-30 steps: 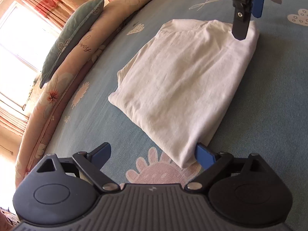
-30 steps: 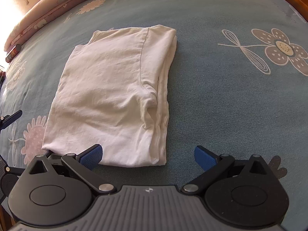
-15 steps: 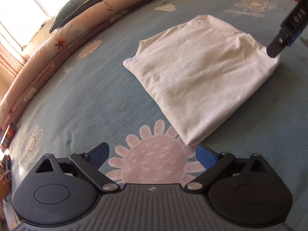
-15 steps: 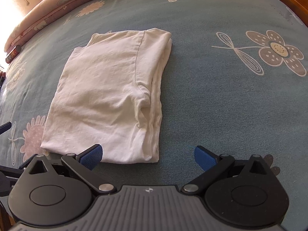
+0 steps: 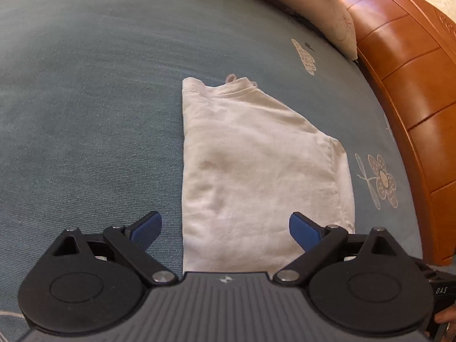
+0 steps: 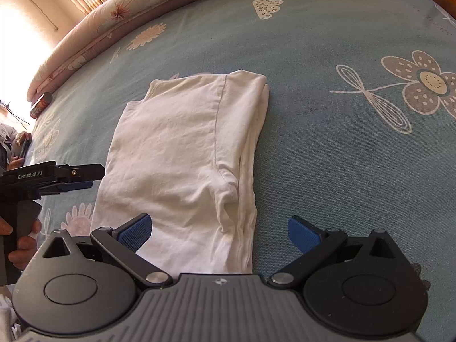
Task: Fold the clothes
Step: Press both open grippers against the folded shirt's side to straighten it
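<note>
The white shirt is laid folded into a compact rectangle on the bed; both claws, left claw and right claw, are held apart, empty; little seems left.

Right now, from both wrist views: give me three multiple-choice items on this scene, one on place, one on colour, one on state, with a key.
1. Where does the shirt lie?
A. on the bedspread
B. on the headboard
C. on a pillow

2. What colour are the pads of the right tongs?
A. red
B. blue
C. white

3. What state are the left tongs in?
A. shut on the shirt
B. shut on nothing
C. open

Key: 1 A, the shirt lies flat on the blue flowered cloth. 2 B, both pads show blue. 3 C, the pads stand far apart above the shirt.
</note>
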`<state>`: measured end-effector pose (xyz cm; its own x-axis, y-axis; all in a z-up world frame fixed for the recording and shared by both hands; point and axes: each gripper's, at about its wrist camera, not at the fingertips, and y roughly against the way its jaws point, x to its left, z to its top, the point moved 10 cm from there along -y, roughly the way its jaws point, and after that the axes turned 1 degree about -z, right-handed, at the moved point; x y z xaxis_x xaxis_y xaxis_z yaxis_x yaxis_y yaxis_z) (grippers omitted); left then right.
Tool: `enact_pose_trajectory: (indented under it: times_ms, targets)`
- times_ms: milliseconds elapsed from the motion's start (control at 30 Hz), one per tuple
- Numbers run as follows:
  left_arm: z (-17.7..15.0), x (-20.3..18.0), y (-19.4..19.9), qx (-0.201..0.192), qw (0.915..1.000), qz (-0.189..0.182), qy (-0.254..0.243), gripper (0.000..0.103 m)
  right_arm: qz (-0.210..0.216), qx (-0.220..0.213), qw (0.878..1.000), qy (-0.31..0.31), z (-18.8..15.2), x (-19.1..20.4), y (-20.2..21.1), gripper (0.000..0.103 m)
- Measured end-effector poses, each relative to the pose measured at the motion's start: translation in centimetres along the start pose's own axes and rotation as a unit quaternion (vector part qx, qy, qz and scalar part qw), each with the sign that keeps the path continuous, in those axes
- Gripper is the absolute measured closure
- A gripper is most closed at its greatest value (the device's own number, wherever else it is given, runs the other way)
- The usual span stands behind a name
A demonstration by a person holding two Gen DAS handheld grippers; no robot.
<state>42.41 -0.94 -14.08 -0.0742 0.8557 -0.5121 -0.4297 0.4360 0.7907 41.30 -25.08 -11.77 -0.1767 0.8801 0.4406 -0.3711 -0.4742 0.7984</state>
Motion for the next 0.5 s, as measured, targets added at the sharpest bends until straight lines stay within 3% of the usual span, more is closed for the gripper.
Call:
enact_pose_trajectory:
  times_ms: [100, 167, 300, 500]
  targets:
    - [0.1, 1.6, -1.0, 0.026, 0.9975, -0.022, 0.062, 0.007, 0.042, 0.0, 0.998, -0.047, 1.8, -0.4, -1.0, 0.0]
    - [0.1, 2.0, -1.4, 0.035, 0.996, -0.034, 0.075, 0.005, 0.063, 0.007, 0.995, -0.082, 2.6, -0.9, -2.1, 0.0]
    - [0.5, 1.4, -2.1, 0.06, 0.9952, -0.055, 0.055, 0.002, 0.089, 0.028, 0.986, -0.139, 3.3, -2.0, -4.4, 0.0]
    - [2.1, 0.9, -3.2, 0.078, 0.9918, -0.093, 0.039, 0.002, 0.146, 0.019, 0.972, -0.181, 5.3, -2.2, -5.9, 0.0]
